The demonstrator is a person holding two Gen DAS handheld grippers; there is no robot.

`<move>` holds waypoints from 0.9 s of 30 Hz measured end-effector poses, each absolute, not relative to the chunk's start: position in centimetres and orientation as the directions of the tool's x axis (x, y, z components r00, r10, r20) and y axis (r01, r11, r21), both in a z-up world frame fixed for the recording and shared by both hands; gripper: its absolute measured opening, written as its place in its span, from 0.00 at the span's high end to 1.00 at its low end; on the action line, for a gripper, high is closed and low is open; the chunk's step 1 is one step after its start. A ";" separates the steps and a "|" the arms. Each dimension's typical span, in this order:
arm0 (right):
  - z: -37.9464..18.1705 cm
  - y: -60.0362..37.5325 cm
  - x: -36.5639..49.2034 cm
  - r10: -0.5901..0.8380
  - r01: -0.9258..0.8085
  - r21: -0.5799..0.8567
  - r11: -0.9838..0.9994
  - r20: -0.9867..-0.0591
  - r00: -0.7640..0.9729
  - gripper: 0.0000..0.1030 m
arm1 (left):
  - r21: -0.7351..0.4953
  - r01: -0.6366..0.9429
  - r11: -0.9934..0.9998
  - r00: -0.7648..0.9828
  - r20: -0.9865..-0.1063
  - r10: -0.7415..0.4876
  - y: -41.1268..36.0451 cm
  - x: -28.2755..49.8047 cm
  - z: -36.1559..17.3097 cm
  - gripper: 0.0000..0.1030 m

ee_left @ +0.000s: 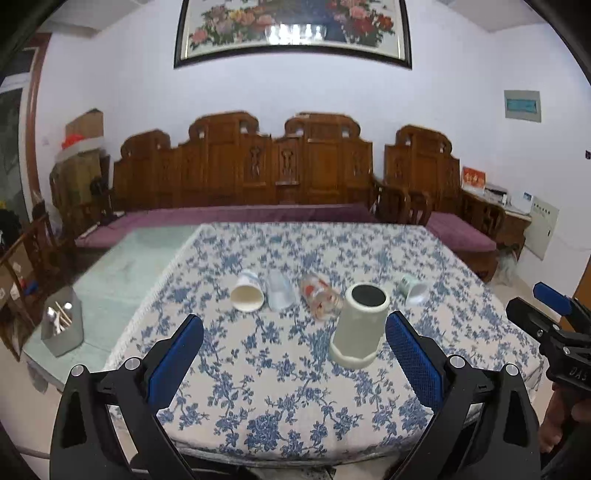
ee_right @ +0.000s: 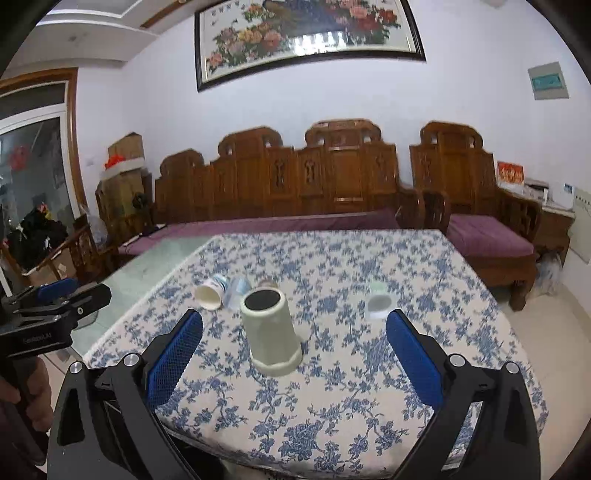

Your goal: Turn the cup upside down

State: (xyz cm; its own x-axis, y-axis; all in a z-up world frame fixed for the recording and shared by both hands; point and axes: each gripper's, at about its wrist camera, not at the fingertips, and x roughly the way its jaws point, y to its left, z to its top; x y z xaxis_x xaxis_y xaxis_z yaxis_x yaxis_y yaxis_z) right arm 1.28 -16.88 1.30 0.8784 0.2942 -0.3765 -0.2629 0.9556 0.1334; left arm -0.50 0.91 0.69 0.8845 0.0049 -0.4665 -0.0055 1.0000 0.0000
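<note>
Both grippers, left [ee_left: 294,345] and right [ee_right: 294,345], are hovering spread wide, pinching nothing.
Between them the cream cup [ee_left: 359,329] is standing mouth-down on the flowered tablecloth [ee_left: 280,398].

We face a pale wall [ee_left: 110,92] carrying a framed floral picture [ee_left: 291,29]. Below the picture stands a carved wooden bench [ee_left: 258,166] with purple cushions [ee_left: 240,216]. Left of the bench we see stacked boxes [ee_left: 83,127]; right of it, a matching armchair [ee_left: 436,173]. In front of the bench stands the surface with its blue-flowered cloth [ee_left: 295,387].
</note>
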 end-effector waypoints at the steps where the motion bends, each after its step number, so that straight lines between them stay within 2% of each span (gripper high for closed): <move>1: 1.6 -16.9 1.0 0.292 -0.262 0.130 0.956 -0.369 0.882 0.03 | 0.001 -0.007 1.000 0.890 -0.457 0.006 0.8 -0.9 0.9 0.08; 8: 2.4 -17.1 0.0 0.294 -0.265 0.131 0.955 -0.344 0.892 0.03 | 0.007 -0.007 1.000 0.905 -0.426 0.009 0.7 -2.1 1.8 0.08; 27: 2.4 -17.2 0.1 0.294 -0.263 0.135 0.955 -0.342 0.893 0.03 | 0.004 -0.009 1.000 0.906 -0.423 0.010 0.8 -2.2 1.8 0.08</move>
State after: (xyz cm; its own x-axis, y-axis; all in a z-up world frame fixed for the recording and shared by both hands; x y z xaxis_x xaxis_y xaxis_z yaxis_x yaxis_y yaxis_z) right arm 0.10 -17.19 2.35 0.8925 0.2940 -0.3421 -0.2630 0.9553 0.1349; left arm -2.25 0.77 1.83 0.9061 0.0101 -0.4228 -0.0093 0.9999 0.0040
